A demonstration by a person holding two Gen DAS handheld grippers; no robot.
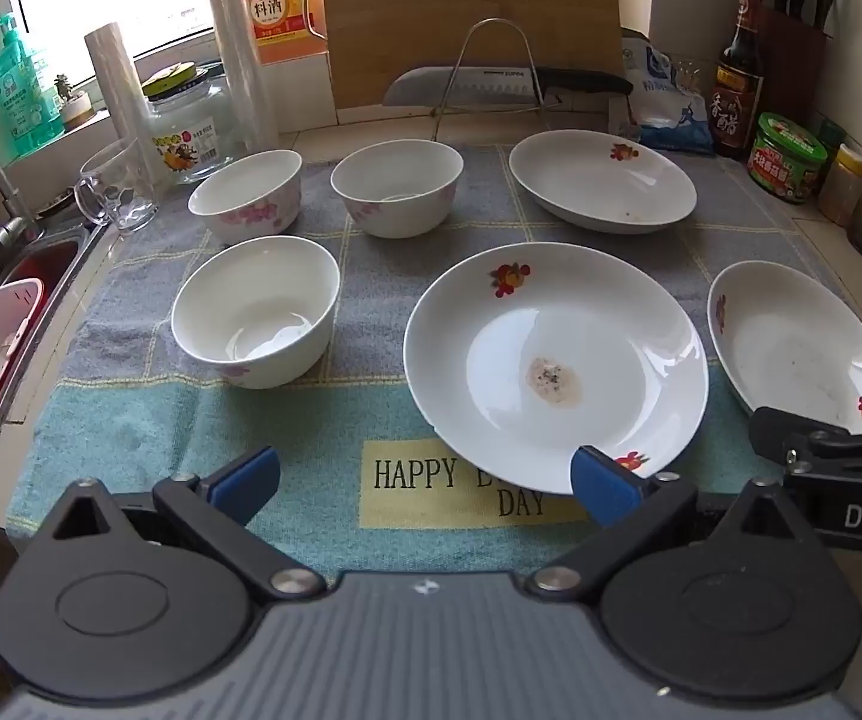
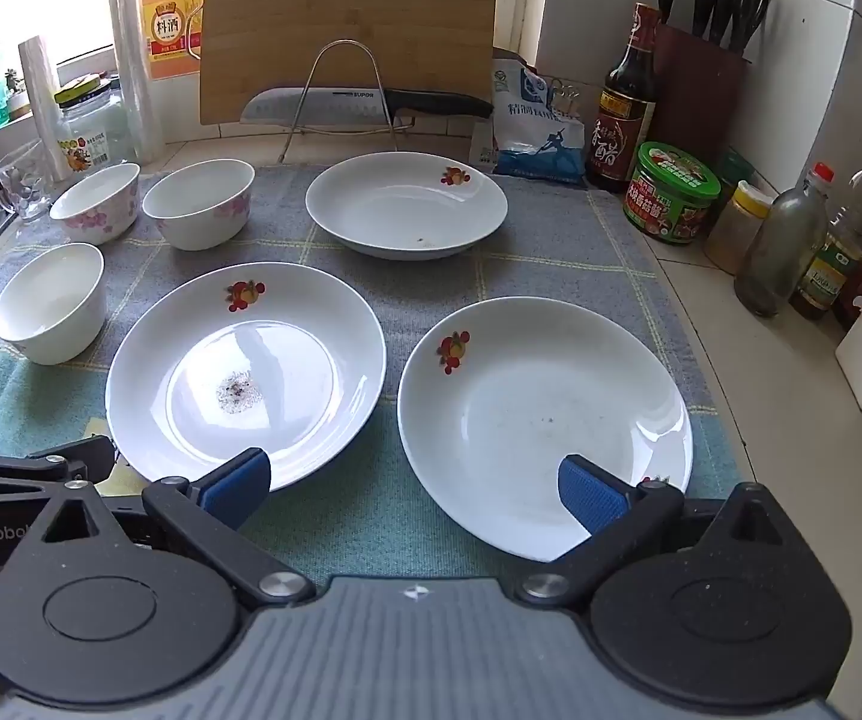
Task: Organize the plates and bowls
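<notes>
Left gripper [image 1: 425, 483]: fingers spread wide, holding nothing, poised over the near edge of the cloth [image 1: 191, 420]. Its right finger [image 1: 602, 483] overlaps the near rim of the soiled plate [image 1: 554, 369]; contact cannot be confirmed.

Right gripper [image 2: 413, 489]: fingers likewise apart and empty. Its right finger [image 2: 593, 495] sits over the near rim of the right-hand plate [image 2: 545, 420], the left one [image 2: 233, 480] at the rim of the soiled plate.

Outward, on the cloth covering the desk: a third plate [image 2: 406, 204] at 12 o'clock in the right wrist view; three bowls at 10 to 11 o'clock, the nearest [image 1: 256, 312] apart from the far pair [image 1: 245, 195] [image 1: 397, 186], which stand just beside each other.

Assessment: nothing is stacked; the task appears to be at its opening step, approach to a first plate. The next move calls for closing across a plate rim, lifting level, and setting it squarely into another plate; a shallow rim grip risks slipping.
</notes>
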